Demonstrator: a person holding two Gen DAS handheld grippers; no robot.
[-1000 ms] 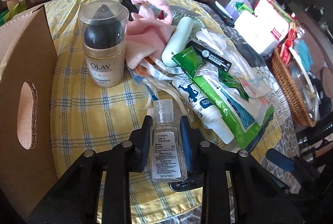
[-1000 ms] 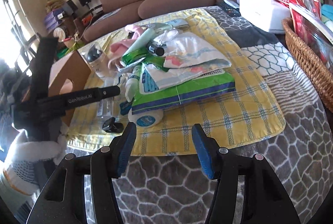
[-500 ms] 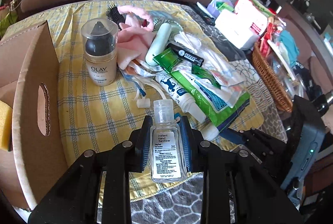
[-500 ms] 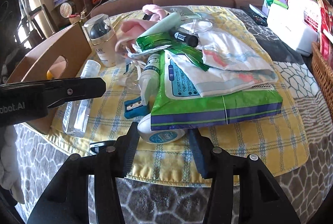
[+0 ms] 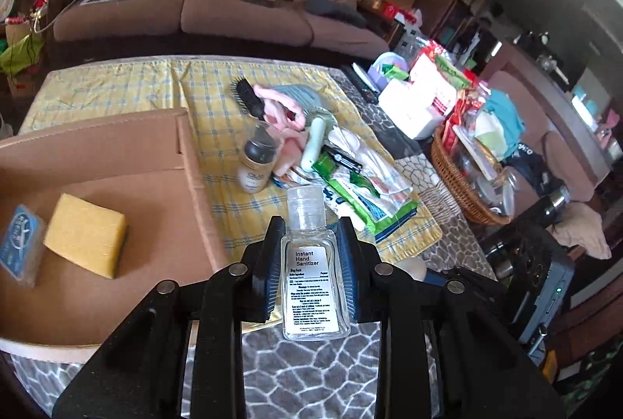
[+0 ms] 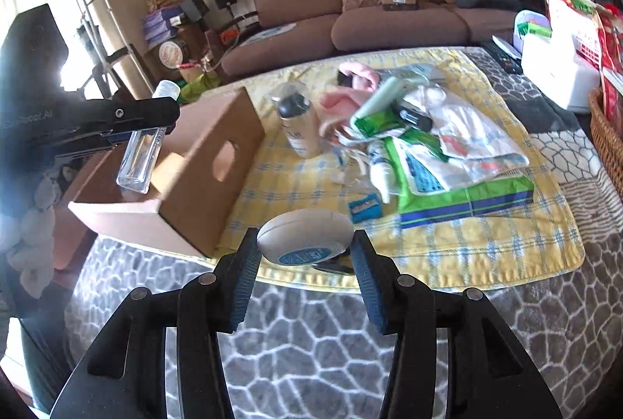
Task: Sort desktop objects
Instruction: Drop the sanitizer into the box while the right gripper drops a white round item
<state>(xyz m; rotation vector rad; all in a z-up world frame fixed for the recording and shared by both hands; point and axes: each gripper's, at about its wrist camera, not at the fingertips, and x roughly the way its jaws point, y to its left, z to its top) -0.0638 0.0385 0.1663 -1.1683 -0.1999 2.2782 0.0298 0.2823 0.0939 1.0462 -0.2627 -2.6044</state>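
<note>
My left gripper (image 5: 311, 240) is shut on a clear hand sanitizer bottle (image 5: 313, 275) and holds it in the air beside the open cardboard box (image 5: 194, 162). The right wrist view shows that bottle (image 6: 142, 154) hanging over the box (image 6: 202, 169). My right gripper (image 6: 305, 247) is shut on a white oval case with a blue label (image 6: 303, 238), lifted above the table's front edge. A yellow sponge (image 5: 85, 234) and a blue packet (image 5: 17, 243) lie in the box.
An Olay bottle (image 5: 257, 162), hairbrush (image 5: 249, 97), pink cloth (image 5: 284, 115), tubes and a green wipes pack (image 6: 463, 193) lie on the yellow cloth (image 6: 486, 240). A blue sharpener (image 6: 364, 210) lies near the front. A wicker basket (image 5: 455, 181) stands at the right.
My left gripper has lifted the sanitizer bottle up and left, over the box. My right gripper has closed on the white oval case and raised it off the cloth.
</note>
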